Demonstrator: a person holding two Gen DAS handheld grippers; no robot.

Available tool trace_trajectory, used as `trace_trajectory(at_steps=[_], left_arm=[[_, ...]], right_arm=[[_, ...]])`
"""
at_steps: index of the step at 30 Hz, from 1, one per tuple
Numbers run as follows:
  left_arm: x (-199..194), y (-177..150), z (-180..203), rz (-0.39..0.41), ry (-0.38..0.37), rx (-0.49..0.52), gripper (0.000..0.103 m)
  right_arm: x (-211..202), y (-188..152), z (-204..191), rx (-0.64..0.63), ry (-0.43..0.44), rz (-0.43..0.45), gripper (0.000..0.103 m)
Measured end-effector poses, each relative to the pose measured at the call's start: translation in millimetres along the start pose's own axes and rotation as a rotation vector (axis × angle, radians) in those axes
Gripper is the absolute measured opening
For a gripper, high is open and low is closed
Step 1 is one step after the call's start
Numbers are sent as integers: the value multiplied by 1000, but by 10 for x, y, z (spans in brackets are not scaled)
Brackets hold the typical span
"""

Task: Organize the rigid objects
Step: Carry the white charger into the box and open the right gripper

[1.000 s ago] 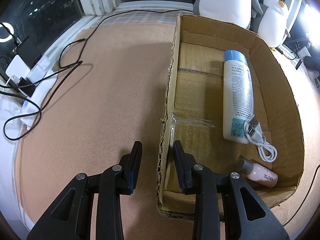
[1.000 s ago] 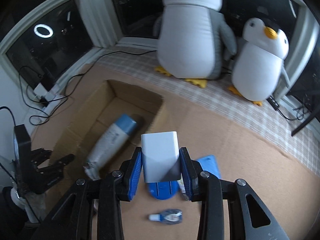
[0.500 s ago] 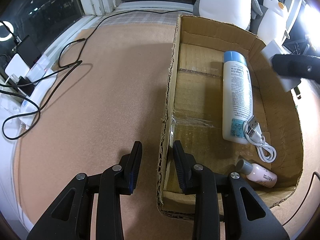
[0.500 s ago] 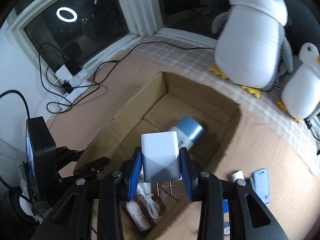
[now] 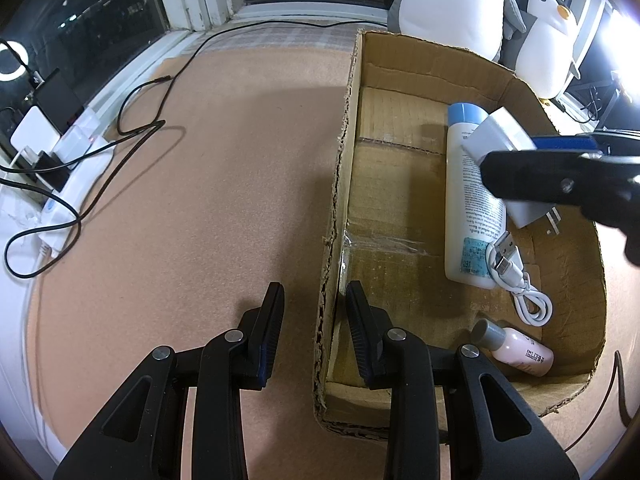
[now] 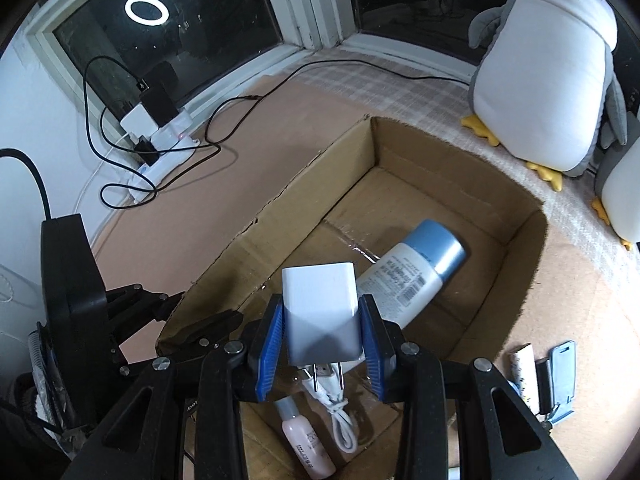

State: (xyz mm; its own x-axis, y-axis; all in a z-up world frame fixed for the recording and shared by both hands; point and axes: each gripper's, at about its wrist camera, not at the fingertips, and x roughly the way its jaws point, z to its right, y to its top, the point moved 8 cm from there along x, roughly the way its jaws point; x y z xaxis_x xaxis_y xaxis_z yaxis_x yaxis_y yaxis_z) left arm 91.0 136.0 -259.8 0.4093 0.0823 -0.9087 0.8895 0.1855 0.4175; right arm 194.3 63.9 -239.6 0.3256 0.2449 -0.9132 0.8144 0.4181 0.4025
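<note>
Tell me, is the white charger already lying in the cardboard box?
Not yet. The right gripper holds the white charger clamped above the cardboard box, its prongs hanging over the white cable.

Tan carpet floor (image 5: 224,184) ahead of and left of tongs. Checked strip (image 6: 360,80) along far edge. Dark window (image 6: 168,36) beyond, white frame (image 6: 304,0), ring light reflection (image 6: 146,11) in glass. Power strip (image 6: 160,148) with chargers and black cables far left. Two plush penguins (image 6: 548,76) far right. Bright glare upper right.
</note>
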Motion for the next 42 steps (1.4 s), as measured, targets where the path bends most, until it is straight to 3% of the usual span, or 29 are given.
trace_trajectory(at_steps=[17, 21, 26, 34, 42], left_arm=[[0, 0, -7, 1, 0, 2, 31], [-2, -5, -7, 2, 2, 4, 31], [2, -2, -8, 3, 5, 5, 31], [3, 3, -5, 4, 10, 10, 30], [1, 1, -1, 4, 12, 10, 30]], right_arm=[[119, -70, -81, -14, 6, -35, 34], [75, -52, -61, -6, 12, -16, 48], [4, -33, -4, 8, 9, 1, 48], [-341, -40, 122, 40, 31, 62, 48], [-819, -230, 627, 111, -12, 116, 48]])
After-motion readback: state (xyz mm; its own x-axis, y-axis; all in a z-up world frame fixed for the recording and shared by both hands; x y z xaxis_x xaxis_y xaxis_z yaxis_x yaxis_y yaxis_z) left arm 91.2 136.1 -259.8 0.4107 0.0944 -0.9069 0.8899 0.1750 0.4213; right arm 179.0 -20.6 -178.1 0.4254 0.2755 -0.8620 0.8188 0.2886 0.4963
